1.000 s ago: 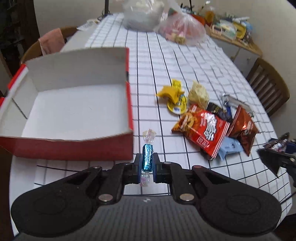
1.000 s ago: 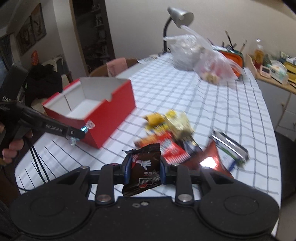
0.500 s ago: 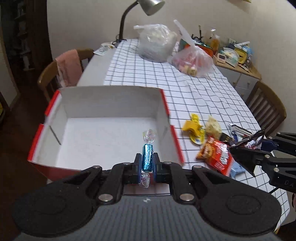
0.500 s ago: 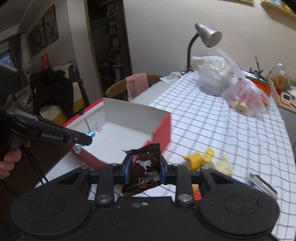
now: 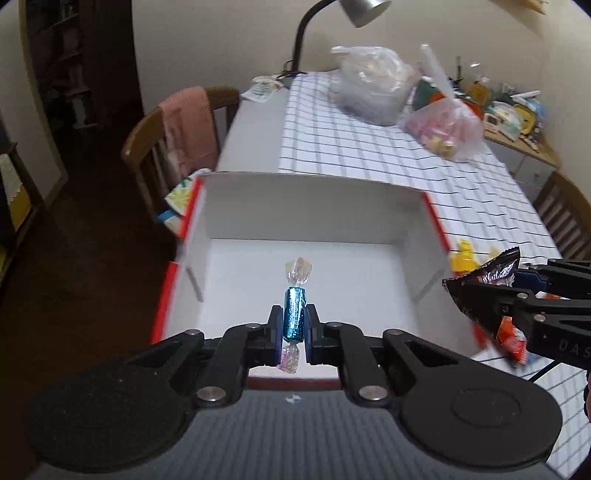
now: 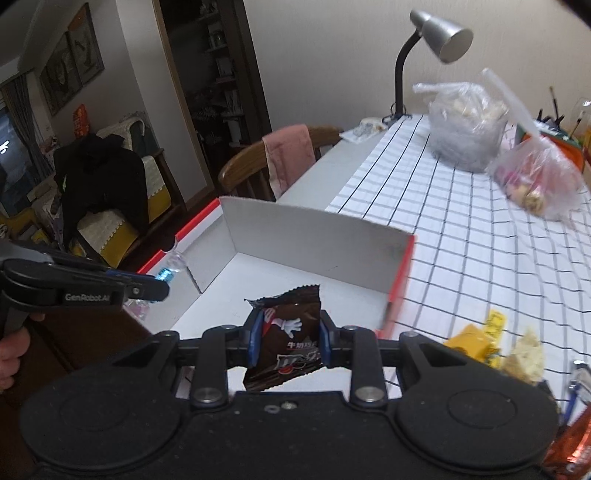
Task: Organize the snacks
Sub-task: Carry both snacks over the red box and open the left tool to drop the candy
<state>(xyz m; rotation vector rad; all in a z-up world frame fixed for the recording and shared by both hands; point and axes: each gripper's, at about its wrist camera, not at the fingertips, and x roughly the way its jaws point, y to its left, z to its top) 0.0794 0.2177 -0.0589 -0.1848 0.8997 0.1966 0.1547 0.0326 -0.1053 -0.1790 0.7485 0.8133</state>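
Observation:
My left gripper (image 5: 293, 332) is shut on a blue foil-wrapped candy (image 5: 294, 317), held upright over the near edge of the open red box (image 5: 314, 206) with a white inside. My right gripper (image 6: 288, 341) is shut on a dark brown chocolate packet (image 6: 290, 336) above the box's near right part (image 6: 280, 273). In the left wrist view the right gripper with its packet (image 5: 484, 291) sits at the box's right side. In the right wrist view the left gripper (image 6: 162, 282) shows over the box's left wall.
Loose snacks, a yellow packet (image 6: 469, 341) and a pale one (image 6: 526, 356), lie on the checked tablecloth (image 6: 461, 229) right of the box. Two plastic bags (image 5: 373, 88) and a desk lamp (image 6: 436, 33) stand at the far end. A wooden chair with a pink cloth (image 5: 188, 122) stands left.
Both grippers have risen and moved left from the snack pile to above the box, each still holding its snack.

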